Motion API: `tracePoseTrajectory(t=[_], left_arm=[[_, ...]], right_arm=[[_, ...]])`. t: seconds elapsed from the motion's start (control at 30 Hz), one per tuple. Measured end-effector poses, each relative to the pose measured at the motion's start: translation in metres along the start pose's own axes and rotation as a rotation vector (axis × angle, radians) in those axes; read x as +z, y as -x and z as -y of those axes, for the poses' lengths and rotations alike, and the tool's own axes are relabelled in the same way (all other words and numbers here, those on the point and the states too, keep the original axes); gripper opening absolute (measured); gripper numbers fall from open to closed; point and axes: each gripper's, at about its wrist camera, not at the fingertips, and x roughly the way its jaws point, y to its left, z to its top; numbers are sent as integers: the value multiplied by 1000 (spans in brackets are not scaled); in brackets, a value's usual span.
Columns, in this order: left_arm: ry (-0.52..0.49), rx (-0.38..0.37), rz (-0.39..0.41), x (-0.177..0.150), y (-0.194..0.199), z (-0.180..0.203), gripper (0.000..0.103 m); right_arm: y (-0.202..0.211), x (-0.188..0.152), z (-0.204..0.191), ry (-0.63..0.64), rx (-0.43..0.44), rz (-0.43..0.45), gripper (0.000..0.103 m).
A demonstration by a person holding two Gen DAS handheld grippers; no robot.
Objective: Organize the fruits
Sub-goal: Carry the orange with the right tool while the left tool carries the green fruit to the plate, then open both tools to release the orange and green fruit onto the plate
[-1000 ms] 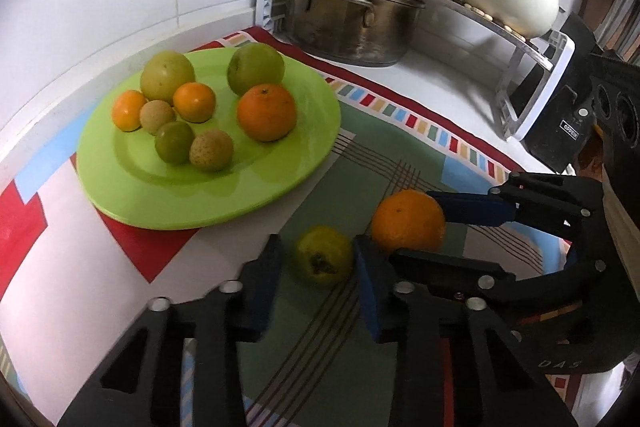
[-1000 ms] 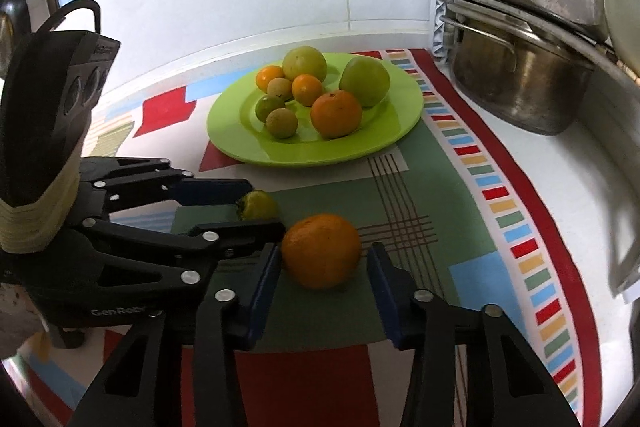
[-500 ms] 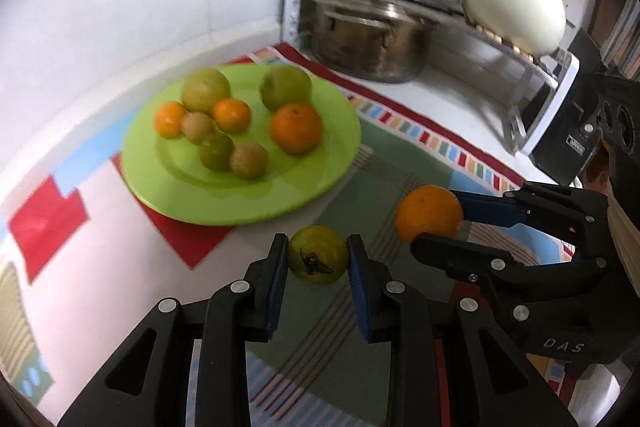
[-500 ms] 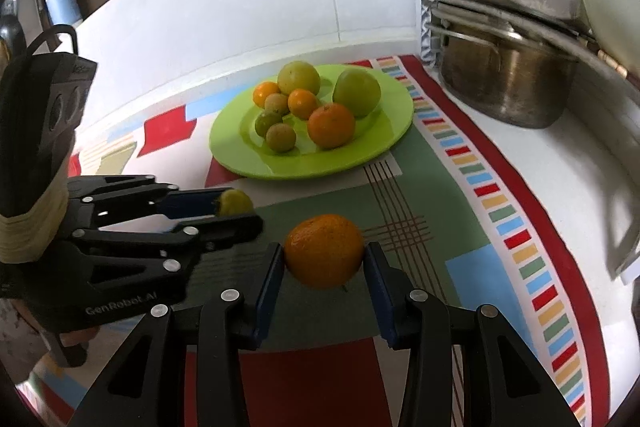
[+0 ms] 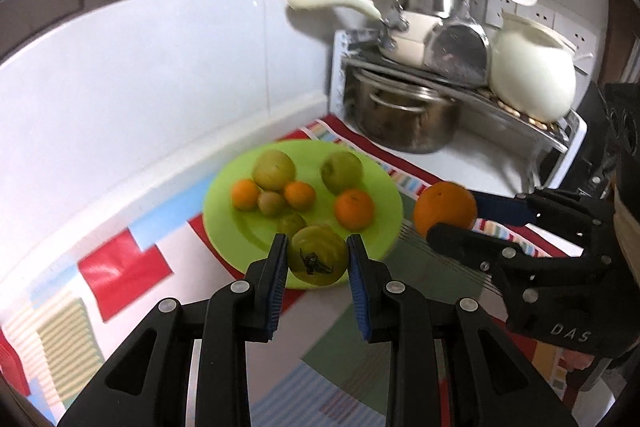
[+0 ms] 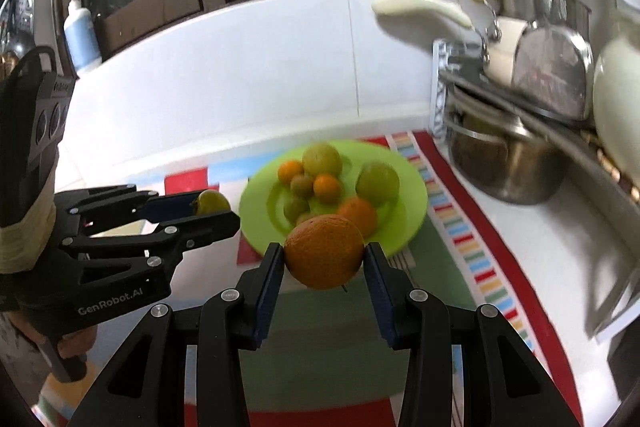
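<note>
Left tool (image 5: pixel 318 259), seen along its own fingers, is clenched on a green tomato (image 5: pixel 318 261), its blue pads pressing both sides of the fruit and holding it in the air in front of the lime-green plate (image 5: pixel 240 239). On that plate lie several oranges and greenish fruits, close together. To the right in this view, the right tool (image 5: pixel 452 215) grips an orange (image 5: pixel 445 207) clear of the patterned mat (image 5: pixel 120 267) on the counter (image 5: pixel 464 167). Behind stand a steel pot (image 5: pixel 404 115) under a rack and a cream teapot (image 5: pixel 532 79) on top.

From the right wrist view, the right tool (image 6: pixel 324 259) is closed on the orange (image 6: pixel 324 257), pads tight against its sides, the fruit hanging in front of the plate's (image 6: pixel 416 195) near rim. At the left, the left tool (image 6: pixel 212 207) holds the green tomato (image 6: pixel 214 202) between its fingers, level with the plate's left edge and apart from it. A person's hand (image 6: pixel 68 343) grips that tool's handle. A soap dispenser (image 6: pixel 80 31) stands on the ledge behind.
</note>
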Motion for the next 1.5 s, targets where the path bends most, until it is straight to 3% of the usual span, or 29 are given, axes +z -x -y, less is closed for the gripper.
tracePoseTrajectory(t=[0.4, 0.83, 0.93, 1.0, 1.1, 1.23, 1.3, 1.5], left_arm=[[7, 47, 7, 13, -24, -29, 29], [0, 25, -48, 13, -77, -43, 30], [7, 18, -51, 13, -81, -47, 45], [18, 31, -48, 12, -78, -49, 46], [28, 61, -50, 10, -69, -51, 46], [30, 102, -14, 6, -41, -46, 58], [28, 123, 6, 3, -24, -41, 63], [23, 209, 84, -3, 37, -21, 80]], right_arm=[[-19, 37, -1, 31, -22, 65, 42], [-78, 45, 14, 19, -6, 5, 42], [-88, 44, 16, 24, -18, -7, 43], [-90, 45, 17, 14, -37, -13, 55], [-83, 44, 19, -3, -56, 7, 58], [-63, 38, 16, -9, -90, 23, 59], [-49, 34, 13, -17, -105, 30, 67], [5, 19, -1, -27, -153, 73, 78]])
